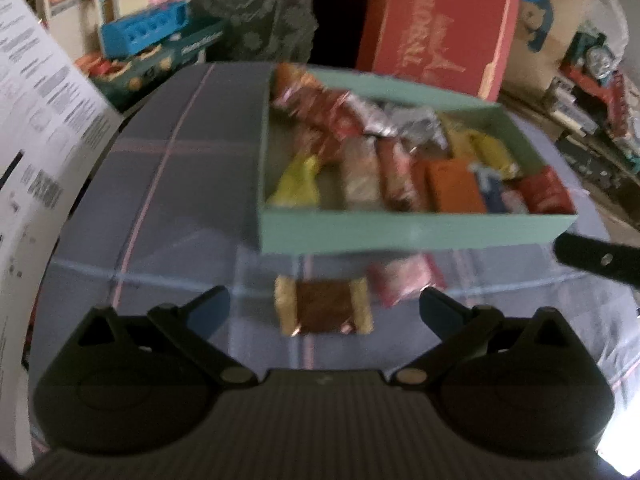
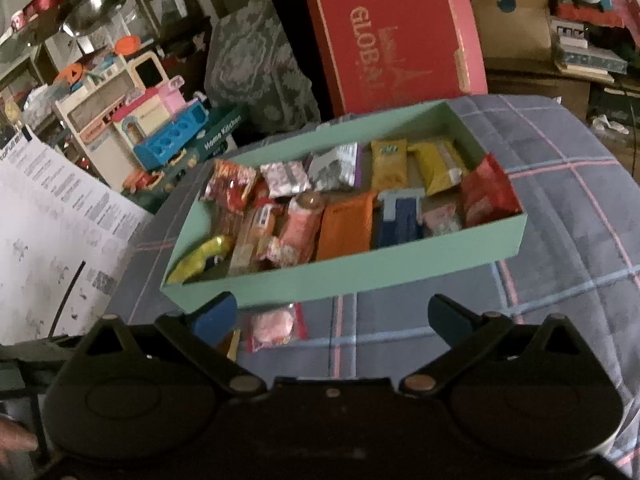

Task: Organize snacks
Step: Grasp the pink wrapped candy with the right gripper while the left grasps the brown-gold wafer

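Observation:
A mint-green box [image 1: 416,232] [image 2: 360,272] holding several wrapped snacks sits on a plaid cloth. In front of it lie a brown-and-gold snack [image 1: 322,311] and a pink snack [image 1: 404,282] [image 2: 276,326]. My left gripper [image 1: 324,306] is open, its fingers on either side of the brown-and-gold snack, above the cloth. My right gripper [image 2: 334,314] is open and empty, hovering before the box's front wall with the pink snack near its left finger. A finger of the right gripper [image 1: 596,258] shows at the right edge of the left wrist view.
The plaid cloth [image 1: 180,216] [image 2: 560,240] covers the surface. Behind stand a red box [image 1: 436,28] [image 2: 396,36], a toy kitchen set [image 1: 144,28] [image 2: 160,128], a patterned cushion [image 2: 256,64] and a printed white sheet [image 1: 36,120] [image 2: 52,240] at left.

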A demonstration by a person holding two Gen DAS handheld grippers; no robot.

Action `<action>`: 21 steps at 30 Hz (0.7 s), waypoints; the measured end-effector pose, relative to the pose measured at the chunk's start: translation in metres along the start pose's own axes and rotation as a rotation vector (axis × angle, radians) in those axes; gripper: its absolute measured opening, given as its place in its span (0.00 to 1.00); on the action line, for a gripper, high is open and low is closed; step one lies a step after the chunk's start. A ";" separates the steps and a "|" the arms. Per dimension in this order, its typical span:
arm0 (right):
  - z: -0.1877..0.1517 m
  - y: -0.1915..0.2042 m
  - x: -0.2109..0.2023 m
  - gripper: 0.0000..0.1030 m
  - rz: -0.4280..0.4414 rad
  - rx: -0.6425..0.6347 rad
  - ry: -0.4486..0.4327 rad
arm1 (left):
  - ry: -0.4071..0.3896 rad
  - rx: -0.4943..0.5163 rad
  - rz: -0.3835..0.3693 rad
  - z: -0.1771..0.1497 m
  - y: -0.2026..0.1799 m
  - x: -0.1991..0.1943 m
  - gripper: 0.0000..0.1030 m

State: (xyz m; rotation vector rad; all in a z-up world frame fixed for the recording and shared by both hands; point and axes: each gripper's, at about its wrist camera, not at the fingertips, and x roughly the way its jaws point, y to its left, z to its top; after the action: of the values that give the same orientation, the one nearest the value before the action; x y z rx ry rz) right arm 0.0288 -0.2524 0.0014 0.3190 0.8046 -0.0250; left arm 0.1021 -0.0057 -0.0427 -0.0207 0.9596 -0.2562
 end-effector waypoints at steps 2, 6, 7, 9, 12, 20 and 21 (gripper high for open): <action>-0.003 0.002 0.003 1.00 0.000 -0.010 0.013 | 0.012 -0.004 0.015 -0.008 0.006 0.004 1.00; -0.007 0.006 0.011 1.00 -0.001 -0.022 0.032 | 0.031 -0.003 0.035 -0.018 0.015 0.012 1.00; -0.007 0.007 0.014 1.00 -0.003 -0.022 0.038 | 0.035 -0.005 0.038 -0.019 0.017 0.014 1.00; -0.009 0.011 0.021 1.00 -0.007 -0.020 0.050 | 0.040 -0.012 0.044 -0.021 0.022 0.018 1.00; -0.012 0.017 0.034 1.00 -0.004 -0.021 0.076 | 0.053 -0.019 0.043 -0.023 0.026 0.025 1.00; -0.021 0.047 0.078 0.91 -0.003 -0.103 0.131 | 0.077 -0.031 0.045 -0.031 0.042 0.039 1.00; -0.021 0.052 0.082 0.87 0.000 -0.116 0.136 | 0.076 -0.031 0.046 -0.032 0.044 0.039 1.00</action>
State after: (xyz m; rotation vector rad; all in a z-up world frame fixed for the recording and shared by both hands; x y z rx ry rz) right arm 0.0784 -0.1889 -0.0570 0.2121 0.9370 0.0435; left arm 0.1064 0.0316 -0.0987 -0.0170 1.0383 -0.2007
